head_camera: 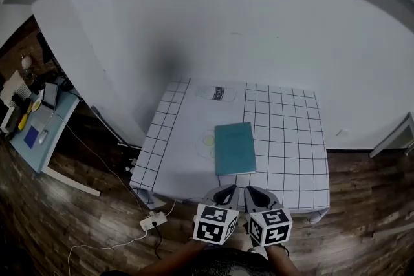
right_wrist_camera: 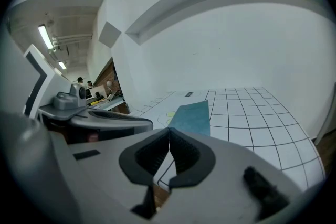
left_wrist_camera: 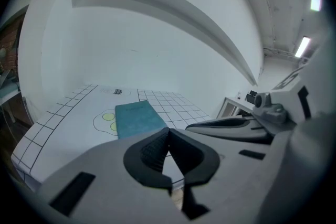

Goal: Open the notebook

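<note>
This looked like a research lab or test room set up within an office space. A small table (head_camera: 284, 139) wore a white cover printed with a black grid and drawn outlines, and stood against a bare white wall (head_camera: 259, 29) on a dark wood floor (head_camera: 77, 229). A power strip (head_camera: 152, 221) lay on that floor. To one side a work desk (head_camera: 55, 129) was cluttered with small gear. Tube lights (right_wrist_camera: 46, 36) ran along the ceiling, and people (right_wrist_camera: 84, 83) showed far back among more desks

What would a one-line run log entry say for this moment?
notebook: closed, flat on table | left gripper: shut, empty | right gripper: shut, empty | contact: none
</note>
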Demonstrator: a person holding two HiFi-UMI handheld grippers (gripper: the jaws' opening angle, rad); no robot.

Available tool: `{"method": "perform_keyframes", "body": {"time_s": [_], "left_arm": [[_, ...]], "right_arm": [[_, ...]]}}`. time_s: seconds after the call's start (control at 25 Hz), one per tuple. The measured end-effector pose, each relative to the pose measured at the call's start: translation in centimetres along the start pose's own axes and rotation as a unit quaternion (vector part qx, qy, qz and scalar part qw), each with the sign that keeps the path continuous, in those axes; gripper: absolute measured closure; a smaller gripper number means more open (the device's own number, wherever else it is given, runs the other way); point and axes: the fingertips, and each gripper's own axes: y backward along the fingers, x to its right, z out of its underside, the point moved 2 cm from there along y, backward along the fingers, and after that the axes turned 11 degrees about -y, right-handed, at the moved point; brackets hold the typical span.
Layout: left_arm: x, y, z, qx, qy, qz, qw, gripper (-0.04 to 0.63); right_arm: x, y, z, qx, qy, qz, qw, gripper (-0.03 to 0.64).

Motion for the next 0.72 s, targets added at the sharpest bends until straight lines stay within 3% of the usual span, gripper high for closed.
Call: {"method": "perform_keyframes", "body": {"time_s": [0.4, 0.72], "left_arm": [[-4.2, 0.4, -0.2, 0.009, -0.023, 0.049, 0.9985, 0.588], [-4.6, -0.2, -0.1, 0.006, -0.034, 0.078, 0.9964, 0.588]], "right_arm": [[-0.1, -2.5, -1.2, 0.033, -0.048, 0.065, 0.996, 0.603], [1.1, -3.0, -0.8, 0.039, -0.058, 0.104, 0.992, 0.603]]}}
